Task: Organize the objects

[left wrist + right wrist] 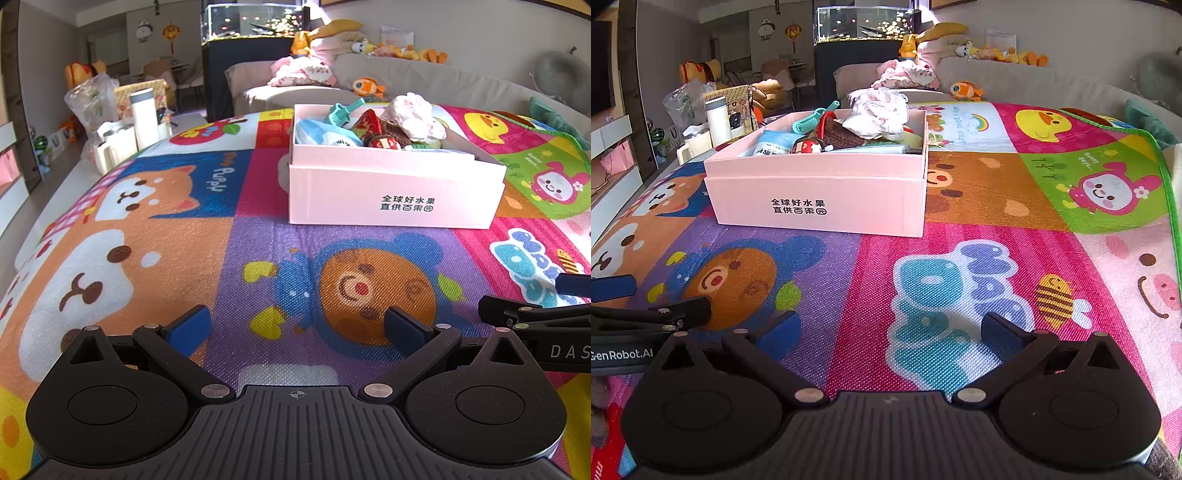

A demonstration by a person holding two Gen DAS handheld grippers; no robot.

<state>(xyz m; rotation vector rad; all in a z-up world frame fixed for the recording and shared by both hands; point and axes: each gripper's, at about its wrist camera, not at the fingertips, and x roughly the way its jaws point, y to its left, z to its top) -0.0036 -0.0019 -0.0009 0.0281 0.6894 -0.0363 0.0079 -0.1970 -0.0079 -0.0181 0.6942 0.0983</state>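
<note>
A pink cardboard box [391, 192] [820, 199] stands on the colourful cartoon play mat [258, 251] [960, 236], ahead of both grippers. Inside it lie a teal plastic toy [341, 110] [814, 116], a white-pink cloth [413, 114] [879, 110], a brown knitted piece [846, 138], a blue packet [321, 134] [774, 142] and a small red-white figure [384, 142] [809, 146]. My left gripper [297, 326] hovers low over the mat, open and empty. My right gripper [888, 330] is likewise open and empty. Each gripper shows at the other view's edge.
Left of the mat, a low table holds a white bottle [144, 118] [718, 120], a plastic bag [92, 99] and cups. A beige sofa [424, 77] with plush toys and clothes lies behind. A fish tank [255, 22] stands at the back.
</note>
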